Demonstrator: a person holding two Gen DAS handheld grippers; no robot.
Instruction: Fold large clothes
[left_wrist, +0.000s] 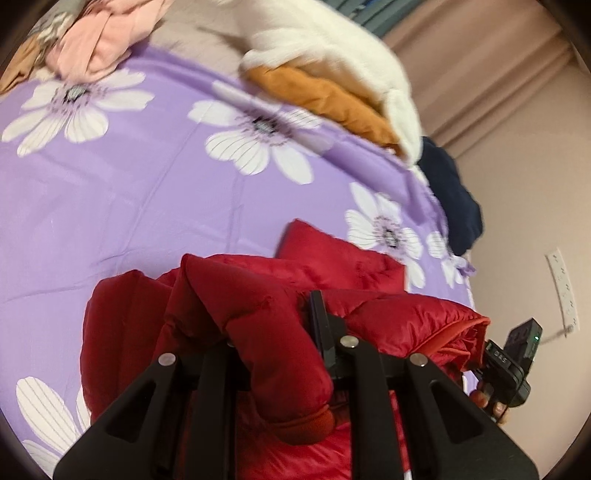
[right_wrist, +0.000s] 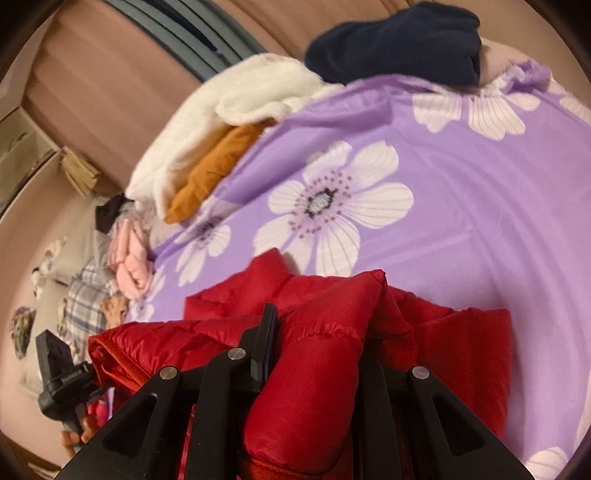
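Note:
A red puffer jacket (left_wrist: 258, 295) lies bunched on a purple flowered bedsheet (left_wrist: 129, 192). My left gripper (left_wrist: 273, 332) is shut on a sleeve of the jacket; the red padding fills the gap between the fingers and hides the left finger. In the right wrist view the same jacket (right_wrist: 332, 332) lies below me, and my right gripper (right_wrist: 314, 332) is shut on another thick fold of it. The right gripper's body (left_wrist: 513, 362) shows at the left view's right edge, and the left gripper's body (right_wrist: 59, 376) at the right view's left edge.
A white fleece (left_wrist: 332, 44) over an orange garment (left_wrist: 325, 99) lies at the bed's far side, a navy garment (left_wrist: 450, 192) at the bed's edge, pink clothes (left_wrist: 99, 40) at the far corner. Pink curtains (left_wrist: 498, 74) stand behind. A plaid garment (right_wrist: 85, 295) lies at the left.

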